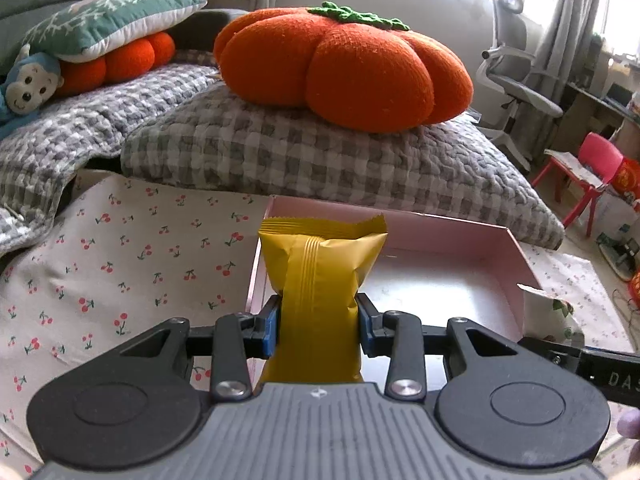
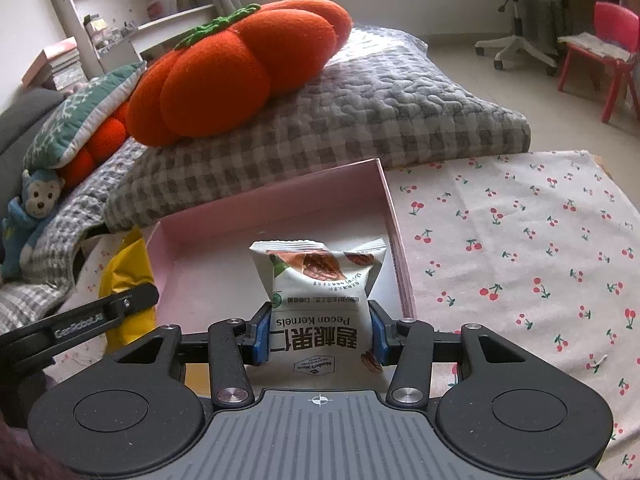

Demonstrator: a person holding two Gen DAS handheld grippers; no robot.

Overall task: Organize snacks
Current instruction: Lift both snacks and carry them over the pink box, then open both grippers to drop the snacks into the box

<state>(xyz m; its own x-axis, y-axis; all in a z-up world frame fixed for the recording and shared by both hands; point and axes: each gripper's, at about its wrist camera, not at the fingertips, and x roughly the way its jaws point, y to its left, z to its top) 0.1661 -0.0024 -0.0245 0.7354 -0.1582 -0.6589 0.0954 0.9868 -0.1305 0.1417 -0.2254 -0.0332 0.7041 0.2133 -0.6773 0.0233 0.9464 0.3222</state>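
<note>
Right now each hand-held gripper has a snack packet pinched between its blue pads, jaws drawn in only as far as the packet's width allows. The left hand-held gripper (image 1: 317, 326) clamps a plain yellow packet (image 1: 320, 280) around its lower middle; the packet stands upright out of the jaws, its crimped top edge leaning forward over the near left corner of the pink box (image 1: 516, 264). The right hand-held gripper (image 2: 318, 334) squeezes a white pecan kernel packet (image 2: 320, 300) by its two sides, print upside down to the camera, the packet's far end reaching out above the box floor close to the box's right wall.

The pink box is a shallow open tray lying on a cherry-print cloth (image 2: 520, 248), its far wall just beside a grey checked quilt (image 1: 320, 160). Its floor, where it shows in both views, is bare and whitish. In the right wrist view the yellow packet and the left tool's black arm show outside the box's left wall; in the left wrist view a corner of the white packet peeks past the box's near right corner.

On the quilt sits a big orange pumpkin cushion (image 1: 344, 68); a green patterned pillow (image 1: 108, 24) and a blue monkey toy (image 1: 28, 84) lie further left
</note>
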